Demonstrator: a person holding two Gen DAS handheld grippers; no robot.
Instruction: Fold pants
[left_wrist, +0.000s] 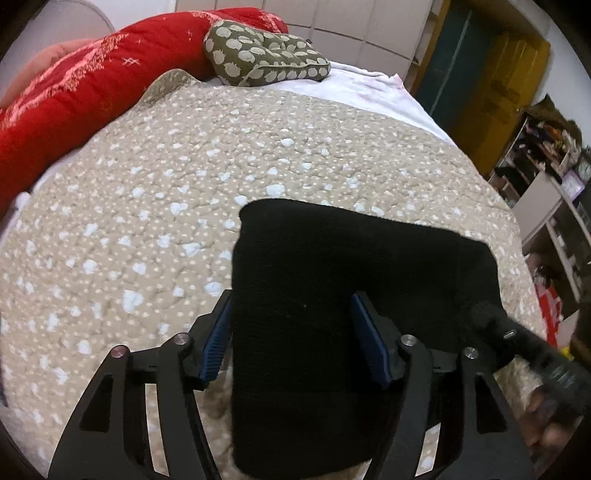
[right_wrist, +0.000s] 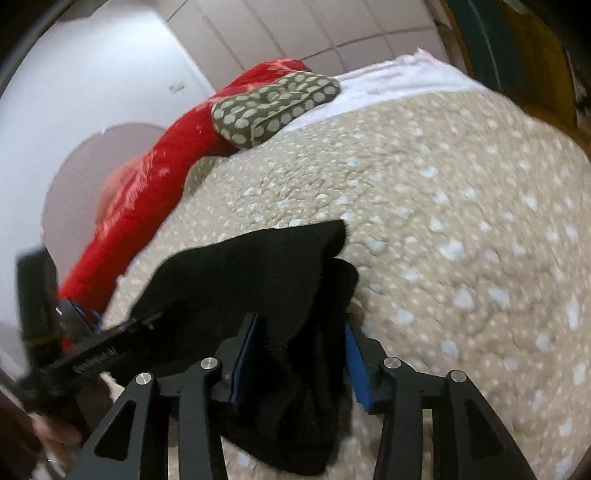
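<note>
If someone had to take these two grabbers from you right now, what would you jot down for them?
Left gripper: black pants lie between its blue pads, which stand at the cloth's two sides; a firm pinch can't be confirmed.
Right gripper: a bunched part of the pants is between its pads; grip likewise unclear.
Pants: on the beige quilt, near edge of the bed, already a compact layered block in the left view.
Done: at least one fold seems made.
Left: probably flatten the rumpled right side and finish the fold.
</note>
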